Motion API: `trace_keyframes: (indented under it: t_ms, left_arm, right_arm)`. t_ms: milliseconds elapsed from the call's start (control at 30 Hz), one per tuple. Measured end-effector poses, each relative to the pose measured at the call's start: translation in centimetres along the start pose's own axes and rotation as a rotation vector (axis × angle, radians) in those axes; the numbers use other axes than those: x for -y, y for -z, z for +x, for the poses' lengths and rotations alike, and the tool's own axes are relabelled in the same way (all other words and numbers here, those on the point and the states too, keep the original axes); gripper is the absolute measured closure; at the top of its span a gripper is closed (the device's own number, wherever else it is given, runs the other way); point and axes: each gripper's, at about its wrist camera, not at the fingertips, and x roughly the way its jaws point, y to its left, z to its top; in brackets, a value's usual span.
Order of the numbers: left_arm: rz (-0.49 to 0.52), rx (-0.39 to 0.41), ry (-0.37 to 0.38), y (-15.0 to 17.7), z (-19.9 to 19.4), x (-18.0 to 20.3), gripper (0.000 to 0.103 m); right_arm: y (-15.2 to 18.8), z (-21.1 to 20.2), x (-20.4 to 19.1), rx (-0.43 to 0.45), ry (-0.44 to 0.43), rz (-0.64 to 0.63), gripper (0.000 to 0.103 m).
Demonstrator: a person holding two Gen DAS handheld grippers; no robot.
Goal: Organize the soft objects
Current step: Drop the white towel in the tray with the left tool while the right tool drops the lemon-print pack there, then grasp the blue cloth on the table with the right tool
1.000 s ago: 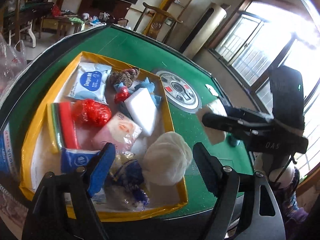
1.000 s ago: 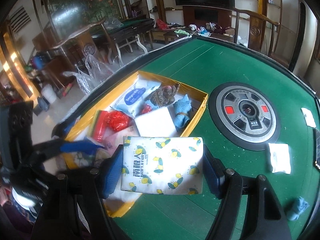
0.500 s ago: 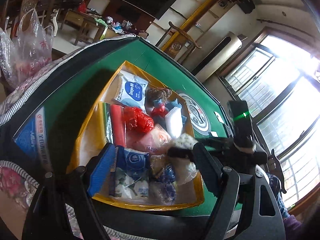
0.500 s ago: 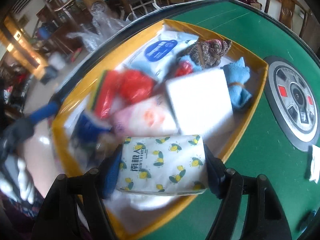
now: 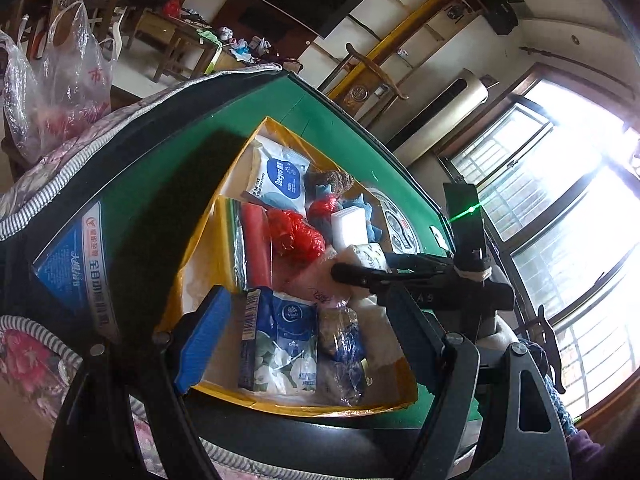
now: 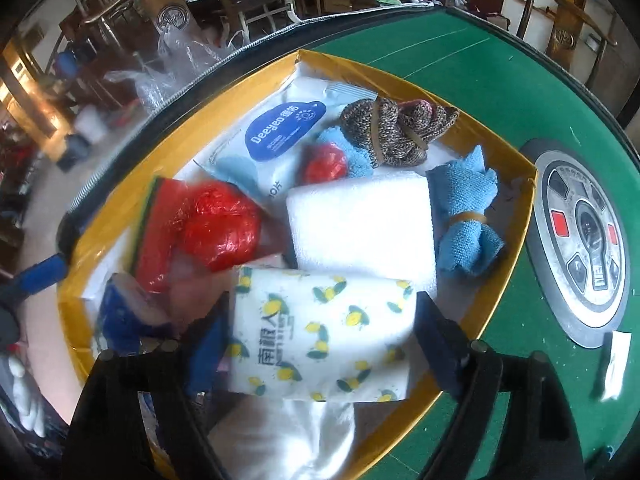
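A green felt table [image 6: 472,80] stood in a cluttered room, with a round control panel [image 6: 580,236] set in its middle and a yellow-rimmed box [image 6: 520,216] lying on it. The box held a blue-labelled wipes pack [image 6: 272,132], a white sponge block [image 6: 360,224], a crumpled red bag [image 6: 220,228], a banded blue cloth [image 6: 466,220] and a knitted brown bundle [image 6: 396,128]. The right gripper [image 6: 324,344] pinched a lemon-print tissue pack [image 6: 320,340] between its fingers, held over the near end of the box, just in front of the sponge block. The left gripper [image 5: 304,332] hovered at the box's other end with its fingers spread wide and nothing between them, above a blue floral tissue pack [image 5: 280,340]. From the left camera, the right gripper and its pack [image 5: 368,254] showed near the middle of the box.
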Motion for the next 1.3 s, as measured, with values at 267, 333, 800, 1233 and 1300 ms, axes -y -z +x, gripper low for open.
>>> trace_keyframes:
  t_ms: [267, 333, 800, 1233, 1300]
  left_arm:
    - [0.049, -0.005, 0.009, 0.5, -0.3, 1.8, 0.023]
    - [0.069, -0.012, 0.021, 0.7, -0.1, 2.5, 0.023]
    - [0.347, -0.146, 0.109, 4.2, 3.6, 13.0, 0.023]
    - [0.58, -0.265, 0.162, 5.5, 12.1, 25.0, 0.023]
    - [0.69, -0.263, 0.125, 6.0, 14.4, 27.7, 0.023]
  right_arm:
    - [1.9, -4.6, 3.2, 0.094, -0.079, 0.122, 0.02]
    - [3.4, -6.7, 4.7, 0.132, -0.066, 0.154, 0.02]
    - [17.6, -14.8, 28.5, 0.25, 0.224, 0.704, 0.02]
    - [22.2, -11.9, 30.5, 0.206, 0.356, 0.731, 0.06]
    - [22.1, -11.9, 30.3, 0.239, 0.369, 0.728, 0.062]
